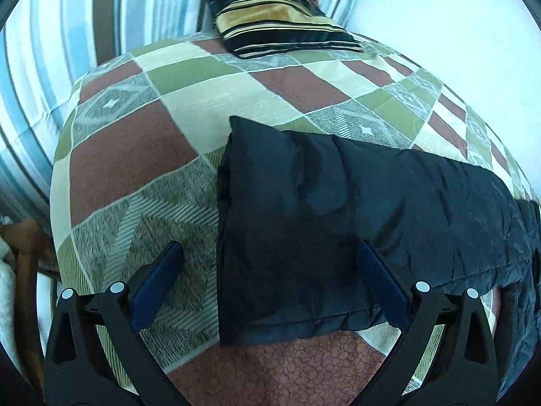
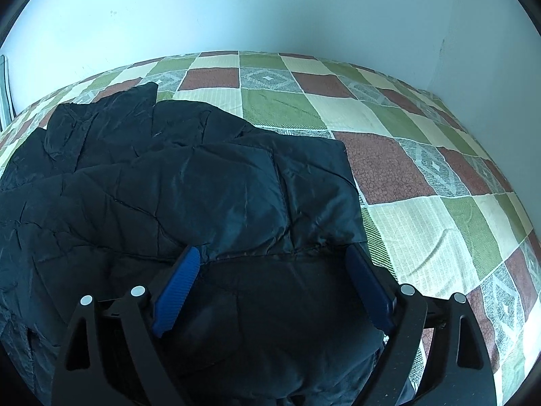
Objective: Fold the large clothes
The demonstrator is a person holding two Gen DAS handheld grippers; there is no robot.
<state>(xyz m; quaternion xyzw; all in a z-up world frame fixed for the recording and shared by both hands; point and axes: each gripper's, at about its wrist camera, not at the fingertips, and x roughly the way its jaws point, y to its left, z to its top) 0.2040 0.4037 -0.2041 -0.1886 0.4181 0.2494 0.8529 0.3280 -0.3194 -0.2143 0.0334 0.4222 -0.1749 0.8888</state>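
A dark quilted jacket point(image 1: 338, 203) is observed lying on a bed covered by a patchwork bedspread point(image 1: 135, 169) of brown, green, cream and grey squares. In the left wrist view, the left gripper point(image 1: 270, 253) is seen with its jaws spread wide; nothing is pressed by its blue pads point(image 1: 159, 287). One folded end of the jacket is located directly ahead of and between the two fingers, with its nearest hem lying just in front of the fingertips, and the rest of the garment extends away to the gripper's right. A striped cushion point(image 1: 277, 10) is noted well beyond the jacket, at the far end of the bed, and striped fabric point(image 1: 50, 67) is seen to the left of the bed. In the right wrist view, the right gripper point(image 2: 274, 257) is likewise found with jaws wide apart and no cloth clamped. The jacket point(image 2: 203, 186) is spread beneath and ahead of it, the bulk lying ahead and to its left, with a seam crossing between the fingertips. Bare bedspread point(image 2: 422, 169) is recorded to the gripper's right, and a plain pale wall point(image 2: 270, 10) stands beyond the bed.
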